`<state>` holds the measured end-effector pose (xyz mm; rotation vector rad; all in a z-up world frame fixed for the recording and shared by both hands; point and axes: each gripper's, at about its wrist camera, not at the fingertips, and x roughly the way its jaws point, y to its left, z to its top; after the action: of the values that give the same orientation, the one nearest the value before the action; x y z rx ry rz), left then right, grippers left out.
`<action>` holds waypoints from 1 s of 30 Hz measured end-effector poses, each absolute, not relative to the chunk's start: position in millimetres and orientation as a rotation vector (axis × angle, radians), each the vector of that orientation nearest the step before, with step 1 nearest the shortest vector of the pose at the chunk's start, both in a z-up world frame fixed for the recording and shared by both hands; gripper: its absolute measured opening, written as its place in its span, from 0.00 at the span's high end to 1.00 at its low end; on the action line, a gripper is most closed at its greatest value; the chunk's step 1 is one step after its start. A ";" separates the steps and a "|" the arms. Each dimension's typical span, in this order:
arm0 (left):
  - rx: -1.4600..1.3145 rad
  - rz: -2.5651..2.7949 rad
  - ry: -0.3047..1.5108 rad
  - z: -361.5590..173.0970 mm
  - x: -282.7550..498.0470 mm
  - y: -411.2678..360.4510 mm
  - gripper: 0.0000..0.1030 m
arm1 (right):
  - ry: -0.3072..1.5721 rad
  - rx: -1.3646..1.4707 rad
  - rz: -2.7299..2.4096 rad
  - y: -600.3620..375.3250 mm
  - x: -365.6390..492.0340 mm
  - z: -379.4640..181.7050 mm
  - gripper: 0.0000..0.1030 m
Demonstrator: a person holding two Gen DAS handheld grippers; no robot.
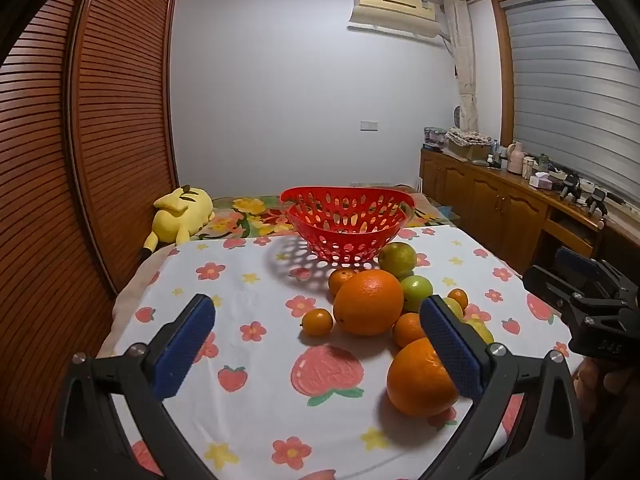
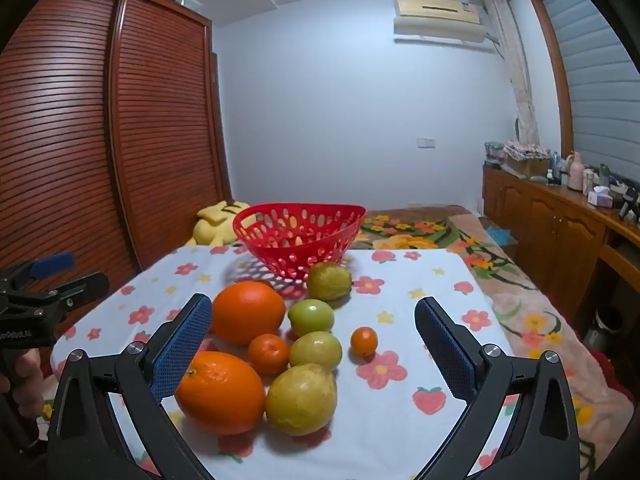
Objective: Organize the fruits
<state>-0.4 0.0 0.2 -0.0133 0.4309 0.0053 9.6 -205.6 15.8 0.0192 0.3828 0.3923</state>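
A red perforated basket [image 1: 346, 222] [image 2: 298, 232] stands empty at the far side of the table. In front of it lies a cluster of fruit: two big oranges [image 1: 368, 307] [image 2: 221, 392], small mandarins [image 1: 317, 321] [image 2: 364, 341], green fruits [image 1: 417, 293] [image 2: 311, 316] and yellow-green pears [image 1: 397, 258] [image 2: 301, 398]. My left gripper [image 1: 316, 340] is open and empty, its right finger beside the near orange [image 1: 420, 380]. My right gripper [image 2: 314, 342] is open and empty, with the fruit cluster between its fingers ahead. The right gripper also shows in the left wrist view [image 1: 592, 300].
The table has a white cloth [image 1: 256, 360] with flowers and strawberries. A yellow plush toy [image 1: 182, 214] lies on the bed behind it. A louvred wooden wardrobe [image 1: 100, 140] stands left and a cluttered wooden sideboard [image 1: 520, 200] right.
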 end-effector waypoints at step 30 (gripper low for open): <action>-0.018 -0.006 0.421 7.3 -4.7 -1.4 0.00 | 0.367 0.019 0.400 -199.8 5.5 15.9 0.00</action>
<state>-4.7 -1.4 7.3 -0.0182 0.4214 -0.0056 5.5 -199.8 15.9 0.0190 0.3666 0.3997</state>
